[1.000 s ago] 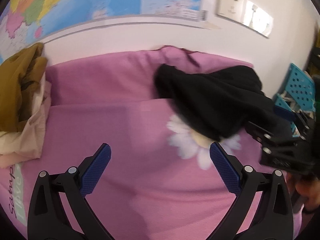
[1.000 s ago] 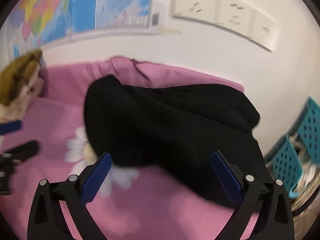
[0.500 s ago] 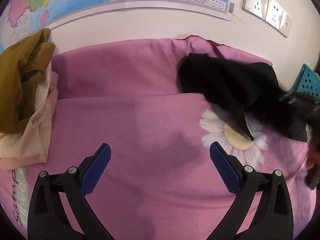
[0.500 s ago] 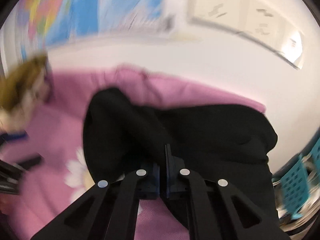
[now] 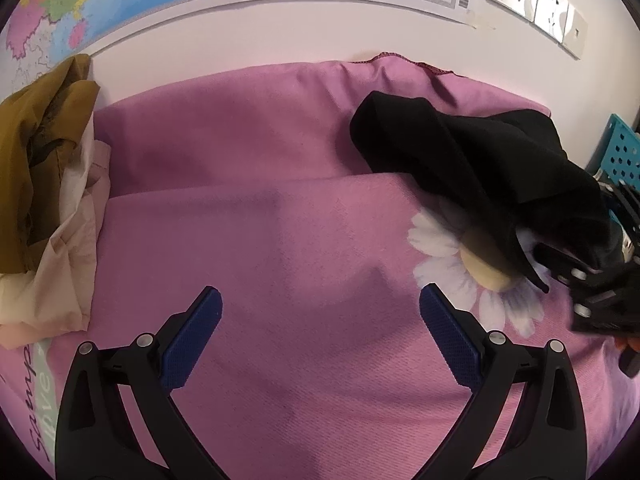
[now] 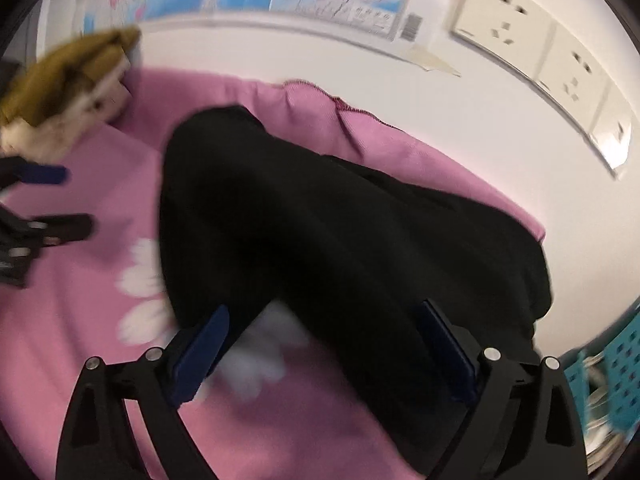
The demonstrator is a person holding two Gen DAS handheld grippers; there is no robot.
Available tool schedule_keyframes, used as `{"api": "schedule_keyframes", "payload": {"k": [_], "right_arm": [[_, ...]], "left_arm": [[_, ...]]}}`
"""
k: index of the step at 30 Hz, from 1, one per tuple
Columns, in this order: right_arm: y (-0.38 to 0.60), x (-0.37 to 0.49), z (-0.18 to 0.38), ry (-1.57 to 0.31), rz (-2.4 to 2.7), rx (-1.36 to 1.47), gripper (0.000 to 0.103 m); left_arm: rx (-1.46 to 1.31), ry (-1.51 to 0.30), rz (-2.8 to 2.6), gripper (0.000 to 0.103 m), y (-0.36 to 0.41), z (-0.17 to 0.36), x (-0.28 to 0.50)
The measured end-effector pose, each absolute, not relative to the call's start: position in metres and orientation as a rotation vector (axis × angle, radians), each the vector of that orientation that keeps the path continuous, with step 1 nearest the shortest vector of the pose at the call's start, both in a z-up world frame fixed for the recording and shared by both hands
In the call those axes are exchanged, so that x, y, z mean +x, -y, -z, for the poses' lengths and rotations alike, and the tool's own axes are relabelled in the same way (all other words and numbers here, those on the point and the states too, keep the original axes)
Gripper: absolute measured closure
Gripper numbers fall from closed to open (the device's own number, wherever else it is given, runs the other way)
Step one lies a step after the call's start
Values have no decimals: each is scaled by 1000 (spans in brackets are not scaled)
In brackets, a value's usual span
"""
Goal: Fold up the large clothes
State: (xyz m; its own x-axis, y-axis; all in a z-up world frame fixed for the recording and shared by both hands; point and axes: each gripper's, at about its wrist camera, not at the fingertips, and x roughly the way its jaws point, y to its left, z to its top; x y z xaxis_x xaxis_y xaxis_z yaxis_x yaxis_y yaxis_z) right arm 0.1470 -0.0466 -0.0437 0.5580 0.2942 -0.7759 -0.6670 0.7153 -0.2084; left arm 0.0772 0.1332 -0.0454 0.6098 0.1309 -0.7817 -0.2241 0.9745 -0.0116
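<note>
At the far left a heap of brown and cream clothes [image 5: 44, 184] lies on the pink blanket [image 5: 256, 248]. The left gripper [image 5: 320, 320] hangs wide apart and empty over bare blanket. To the right, the black garment [image 6: 320, 232] lies crumpled near the wall, its near edge between the right gripper's [image 6: 324, 344] opening jaws, whose pads do not press it.

Left gripper [image 5: 320, 320], black plastic two-finger frame with blue textured pads [image 5: 191, 336]: jaws spread wide, nothing between them, angled downward.

Right gripper [image 6: 322, 340], same black frame with blue pads [image 6: 200, 350]: jaws opening, also tilted down. Pads look clear of any grip, though that view's pretty blurry, so not 100% sure. Each gripper shows at edge of other's view.
</note>
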Motion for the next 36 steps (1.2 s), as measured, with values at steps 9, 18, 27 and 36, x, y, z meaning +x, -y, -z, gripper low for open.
{"api": "schedule_keyframes", "payload": {"k": [9, 18, 27, 36], "right_arm": [[97, 194, -24, -737, -559, -240, 98], [231, 225, -131, -610, -485, 139, 98], [295, 230, -203, -471, -446, 267, 98], [310, 201, -283, -325, -460, 201, 98]], "left_arm": [[-66, -873, -197, 5, -135, 42, 84], [3, -738, 63, 5, -92, 17, 127], [46, -643, 330, 5, -16, 5, 190], [-86, -622, 574, 5, 34, -12, 233]]}}
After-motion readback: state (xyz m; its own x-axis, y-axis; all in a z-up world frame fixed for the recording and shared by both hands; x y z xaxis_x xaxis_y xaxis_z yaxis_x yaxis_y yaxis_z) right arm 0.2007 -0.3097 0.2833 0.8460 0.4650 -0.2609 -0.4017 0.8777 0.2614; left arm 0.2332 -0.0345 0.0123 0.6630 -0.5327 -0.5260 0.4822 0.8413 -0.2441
